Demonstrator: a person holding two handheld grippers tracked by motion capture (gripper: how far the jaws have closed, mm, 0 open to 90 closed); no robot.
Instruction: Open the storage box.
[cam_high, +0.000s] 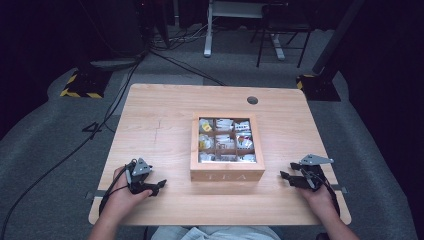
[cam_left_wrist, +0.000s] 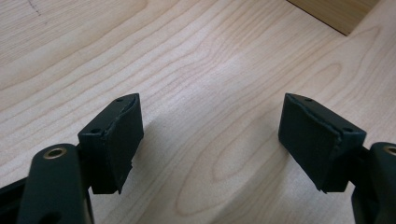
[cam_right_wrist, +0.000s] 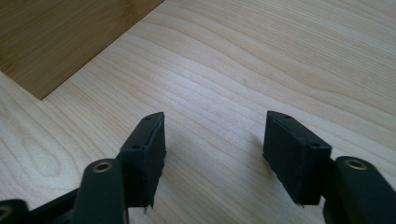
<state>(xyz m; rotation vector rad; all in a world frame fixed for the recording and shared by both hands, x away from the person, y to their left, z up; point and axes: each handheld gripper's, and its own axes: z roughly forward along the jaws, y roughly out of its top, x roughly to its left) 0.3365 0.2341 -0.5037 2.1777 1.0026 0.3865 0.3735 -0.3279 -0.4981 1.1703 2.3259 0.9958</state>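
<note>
A wooden tea box (cam_high: 227, 175) with a windowed lid sits at the middle of the desk (cam_high: 160, 120), packets showing in its compartments. The left hand-held gripper (cam_high: 159, 186) rests near its left side, the right hand-held gripper (cam_high: 285, 176) near its right; both jaws gape wide, holding nothing.

The light wooden compartmented box (cam_high: 227, 174) bears faint letters reading "TEA" on its front wall. Print on the packets inside is too small to read.

Your light wood table (cam_high: 150, 120): one wooden tea box (cam_high: 227, 172) at centre; cable hole (cam_high: 252, 100) toward one o'clock.
</note>
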